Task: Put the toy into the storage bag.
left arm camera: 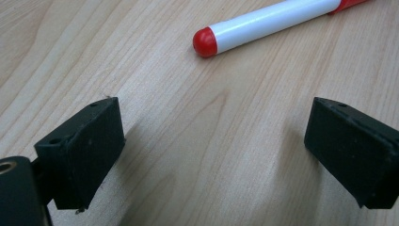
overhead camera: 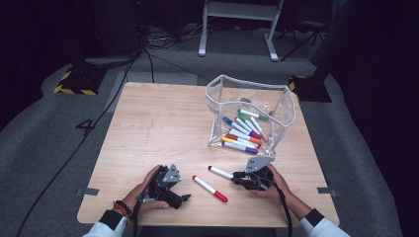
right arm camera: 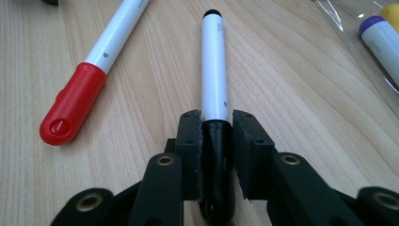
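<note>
1. In the high view, the clear plastic pouch (overhead camera: 276, 98) with white piping stands open at the far right of the light wooden table (overhead camera: 148, 123); all places below are taken from this pouch.
2. Inside the pouch lies a loose pile of white-barrelled markers (overhead camera: 243, 133) with caps of green, blue, purple, orange, red and yellow.
3. The right gripper (overhead camera: 237, 177), black with a grey three-cornered plate on top, sits just in front of the pouch, on the person's side of it.
4. The right gripper view shows what the high view leaves too small to read: the two pads are pressed against the black cap of a black-capped white marker (right arm camera: 215, 70), one on each side, with no gap showing.
5. That marker lies flat on the wood, its white barrel pointing away from the jaws; in the high view it reaches left from the gripper, near the pouch's front edge (overhead camera: 221, 172).
6. A red-capped white marker (overhead camera: 210, 188) lies in front of the pouch and farther from it than the black one; in the right gripper view it lies beside the held marker, not touching it.
7. The right gripper view also catches a purple-capped and a yellow-capped marker end behind the pouch's plastic at its upper right corner.
8. The left gripper (overhead camera: 185, 197) rests well to the front left of the pouch.
9. The left gripper view shows its jaws standing wide apart over bare wood, the red marker's rounded red end lying beyond them, untouched.
</note>
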`<action>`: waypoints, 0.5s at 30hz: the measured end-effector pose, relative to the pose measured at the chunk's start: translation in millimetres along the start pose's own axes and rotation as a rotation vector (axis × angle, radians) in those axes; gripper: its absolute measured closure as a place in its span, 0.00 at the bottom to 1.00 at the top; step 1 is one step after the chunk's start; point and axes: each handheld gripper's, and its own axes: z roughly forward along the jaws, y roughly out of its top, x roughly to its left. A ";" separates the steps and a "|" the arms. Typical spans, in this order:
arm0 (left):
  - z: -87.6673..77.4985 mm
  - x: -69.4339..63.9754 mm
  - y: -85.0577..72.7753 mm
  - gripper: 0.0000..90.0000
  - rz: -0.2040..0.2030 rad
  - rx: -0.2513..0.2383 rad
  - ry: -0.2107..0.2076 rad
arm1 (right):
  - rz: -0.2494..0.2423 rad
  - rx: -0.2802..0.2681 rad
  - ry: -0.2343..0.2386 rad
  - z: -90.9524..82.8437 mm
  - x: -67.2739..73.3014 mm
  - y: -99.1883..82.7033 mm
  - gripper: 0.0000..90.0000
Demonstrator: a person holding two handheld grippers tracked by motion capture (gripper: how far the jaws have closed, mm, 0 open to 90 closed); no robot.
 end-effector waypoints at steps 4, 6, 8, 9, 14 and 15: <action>0.0 0.1 0.0 0.06 0.001 0.000 0.000 | -0.018 0.013 0.007 -1.7 0.2 0.3 0.82; 0.0 0.0 0.0 0.06 0.000 0.000 0.000 | -0.036 0.024 -0.002 -3.5 0.2 0.7 0.82; 0.0 0.2 0.1 0.06 0.001 0.000 0.000 | -0.045 0.017 -0.005 -6.8 -0.1 2.1 0.82; 0.0 0.2 0.1 0.06 0.001 0.001 0.000 | -0.046 0.014 -0.007 -8.5 -0.4 2.7 0.82; 0.0 0.3 0.1 0.06 0.001 0.001 0.000 | -0.060 -0.014 -0.046 -23.5 -4.0 7.9 0.82; 0.0 0.2 0.1 0.06 0.001 0.001 0.000 | -0.056 -0.024 -0.047 -26.1 -4.5 8.9 0.82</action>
